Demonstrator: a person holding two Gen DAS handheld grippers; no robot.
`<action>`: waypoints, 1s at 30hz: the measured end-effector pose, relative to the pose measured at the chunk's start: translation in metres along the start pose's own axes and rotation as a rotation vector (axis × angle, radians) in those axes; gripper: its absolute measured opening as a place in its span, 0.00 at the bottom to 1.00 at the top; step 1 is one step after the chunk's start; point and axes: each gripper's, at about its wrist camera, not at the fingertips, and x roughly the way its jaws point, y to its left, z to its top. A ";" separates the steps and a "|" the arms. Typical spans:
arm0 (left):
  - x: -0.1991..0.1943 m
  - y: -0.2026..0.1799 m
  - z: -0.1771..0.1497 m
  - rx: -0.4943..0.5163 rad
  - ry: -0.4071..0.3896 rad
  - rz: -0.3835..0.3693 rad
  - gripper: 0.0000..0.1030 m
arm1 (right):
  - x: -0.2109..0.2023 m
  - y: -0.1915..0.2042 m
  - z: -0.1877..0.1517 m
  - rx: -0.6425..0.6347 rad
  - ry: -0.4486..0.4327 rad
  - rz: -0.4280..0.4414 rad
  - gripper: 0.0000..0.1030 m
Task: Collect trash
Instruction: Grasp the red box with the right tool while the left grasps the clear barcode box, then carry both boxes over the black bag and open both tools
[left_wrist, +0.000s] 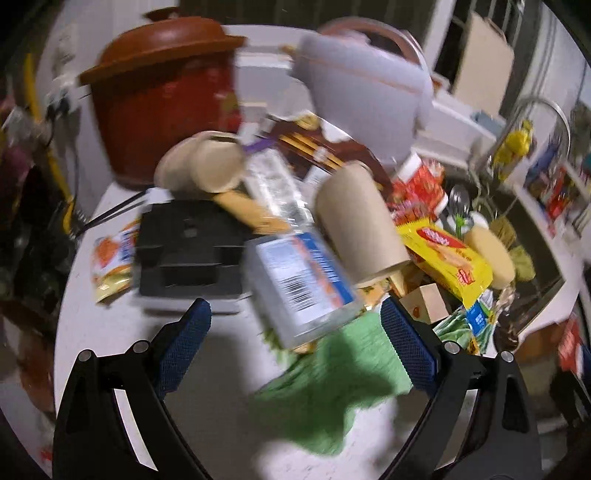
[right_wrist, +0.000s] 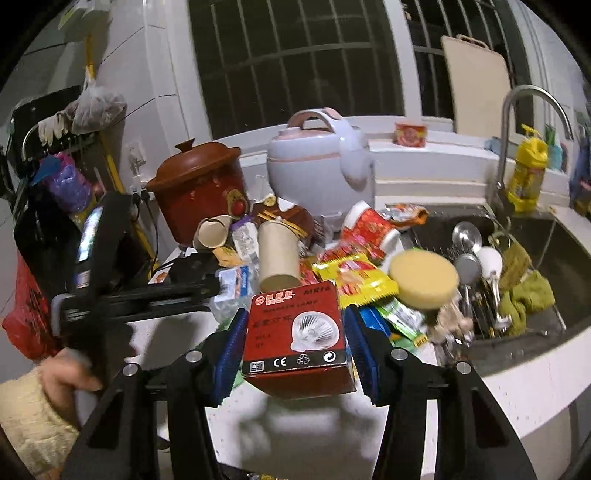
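- The trash sits in one heap on the white table (right_wrist: 517, 387), between the brown pot (right_wrist: 199, 184) and the sink (right_wrist: 554, 258). Probably it was pushed together there so that pieces can be picked off one at a time.
- The right gripper (right_wrist: 295, 343) carries a red lamp box (right_wrist: 297, 339) in front of the heap. The box looks lifted clear of the table, with its shadow below it, which suggests it is being taken away as the current piece.
- Its blue fingers (right_wrist: 231, 354) stand about a box-width apart and press the box on its left and right sides, so the box is clamped squarely between them.
- The left gripper (left_wrist: 295, 332) points into the heap, toward a clear plastic bottle (left_wrist: 299, 284) with a blue and white label. The bottle lies tilted against a cardboard tube (left_wrist: 360, 221), above a green cloth (left_wrist: 332, 391).
- The left fingers (left_wrist: 184, 347) are wide apart and hold nothing. The bottle's base lies between the tips, but the view is blurred and I cannot tell whether either pad touches it.
- Judged from the stance, the bottle is the next piece for the left side.
- Much is left: a yellow wrapper (right_wrist: 354, 280), paper cups (right_wrist: 212, 230), a red cup (right_wrist: 373, 225) and a round sponge (right_wrist: 424, 282) lie in the heap.
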 end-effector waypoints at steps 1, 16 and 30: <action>0.006 -0.004 0.001 0.003 0.015 0.016 0.88 | -0.001 -0.003 -0.001 0.008 0.001 0.000 0.51; 0.018 -0.015 -0.007 0.010 0.038 0.114 0.60 | -0.012 -0.009 -0.007 0.036 -0.013 0.063 0.50; -0.090 0.008 -0.063 0.085 -0.079 0.069 0.59 | -0.032 0.031 -0.007 -0.022 -0.018 0.180 0.50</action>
